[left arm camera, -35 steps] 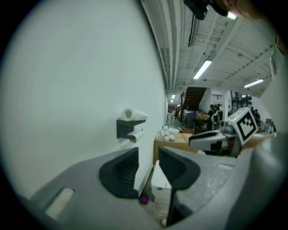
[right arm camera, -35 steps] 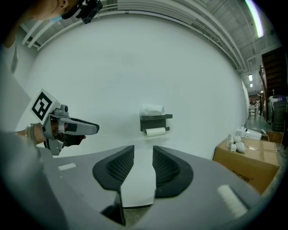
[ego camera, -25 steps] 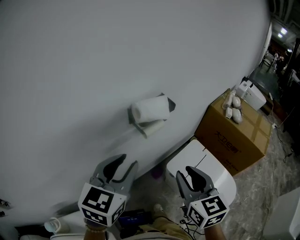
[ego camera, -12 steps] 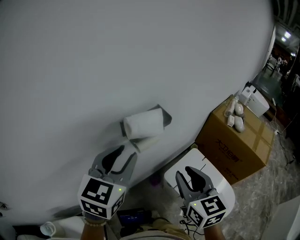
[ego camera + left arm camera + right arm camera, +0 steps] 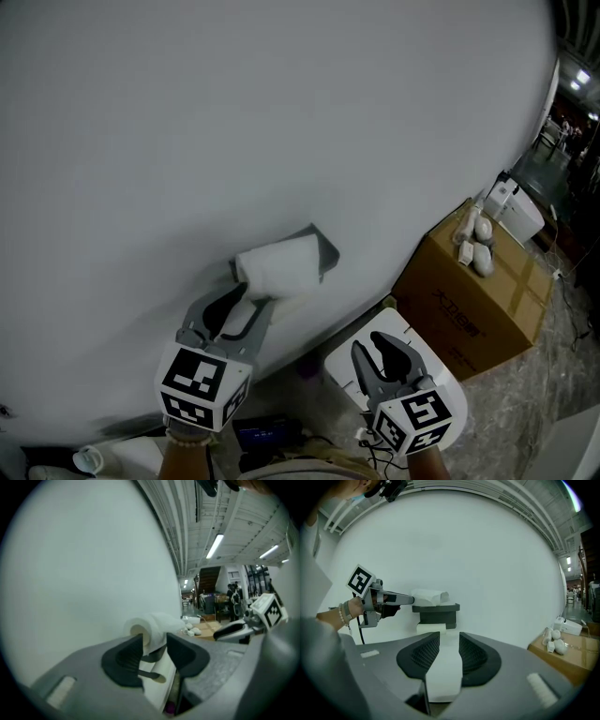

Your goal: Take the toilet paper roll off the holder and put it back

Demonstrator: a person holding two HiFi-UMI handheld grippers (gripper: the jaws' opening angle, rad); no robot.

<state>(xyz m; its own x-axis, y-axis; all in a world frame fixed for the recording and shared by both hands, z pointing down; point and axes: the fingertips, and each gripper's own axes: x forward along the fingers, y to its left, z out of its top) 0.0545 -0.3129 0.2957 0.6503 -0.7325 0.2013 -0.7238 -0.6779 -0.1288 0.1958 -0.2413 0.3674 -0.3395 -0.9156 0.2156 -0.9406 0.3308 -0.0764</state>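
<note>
A white toilet paper roll (image 5: 277,267) sits on a dark grey holder (image 5: 325,251) fixed to the white wall. My left gripper (image 5: 251,298) reaches up to the roll's left end, and its jaws are opening. In the left gripper view the roll (image 5: 154,623) shows just past the fingertips and the pads do not press on it. From the right gripper view, the left gripper (image 5: 408,600) meets the roll (image 5: 429,596) on top of the holder (image 5: 438,611). My right gripper (image 5: 377,345) hangs lower right, away from the wall, open and empty (image 5: 449,641).
A brown cardboard box (image 5: 473,291) stands at the right by the wall, with small white items (image 5: 476,246) on top and a white device (image 5: 517,211) behind it. A white unit (image 5: 352,342) lies under my right gripper. A second white piece (image 5: 431,628) hangs below the holder.
My left gripper has risen toward the wall, and its tips have come up to the roll's left end. My right gripper has stayed in place.
</note>
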